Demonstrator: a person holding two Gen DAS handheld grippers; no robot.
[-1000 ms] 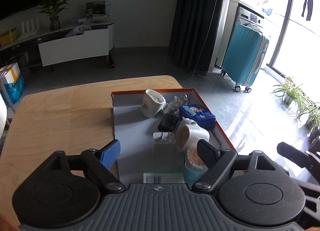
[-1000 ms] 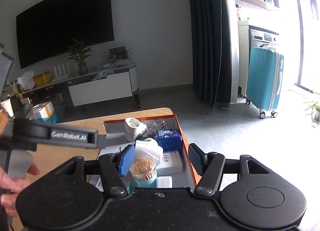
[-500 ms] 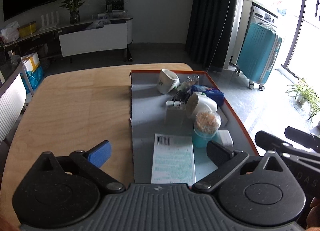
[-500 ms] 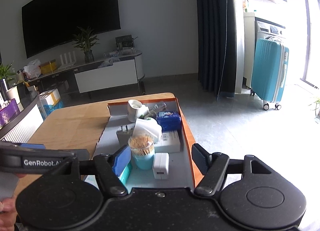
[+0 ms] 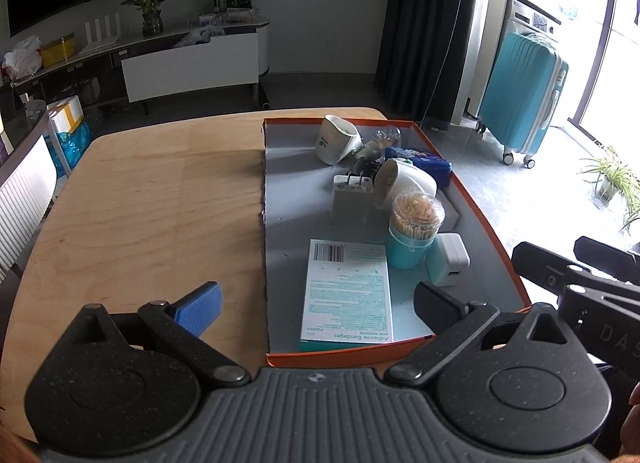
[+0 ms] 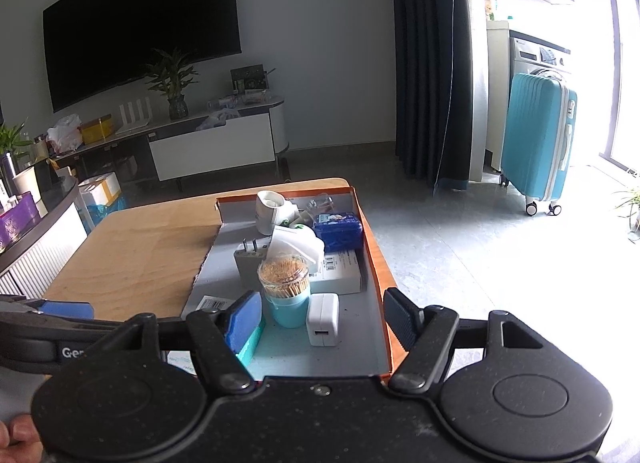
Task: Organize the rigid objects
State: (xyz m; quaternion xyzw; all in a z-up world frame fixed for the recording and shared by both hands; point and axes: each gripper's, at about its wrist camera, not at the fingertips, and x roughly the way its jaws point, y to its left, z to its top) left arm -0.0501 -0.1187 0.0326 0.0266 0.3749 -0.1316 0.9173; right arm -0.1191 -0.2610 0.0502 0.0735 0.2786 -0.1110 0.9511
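Note:
An orange tray [image 5: 486,223] with a grey floor lies on the right part of the wooden table [image 5: 152,203]. It holds an adhesive bandages box [image 5: 348,295], a teal toothpick jar [image 5: 414,231], a white charger [image 5: 450,259], a grey plug adapter [image 5: 352,199], two white cups [image 5: 336,139] and a blue box [image 5: 420,163]. My left gripper [image 5: 320,303] hangs open over the tray's near end, above the bandages box. My right gripper [image 6: 322,319] is open too, with the white charger [image 6: 323,319] and the jar [image 6: 286,287] just beyond its fingers. Neither holds anything.
The right gripper's body [image 5: 580,279] reaches in beside the tray's right rim, and the left one [image 6: 40,327] shows at the left edge. Bare wood [image 6: 152,247] spreads left of the tray [image 6: 374,251]. A teal suitcase [image 5: 520,95] and a TV cabinet [image 5: 192,63] stand on the floor beyond.
Both grippers have drawn back toward the tray's near end, so its front rim and the whole bandages box now show. The left jaws have spread wider, the right ones slightly.

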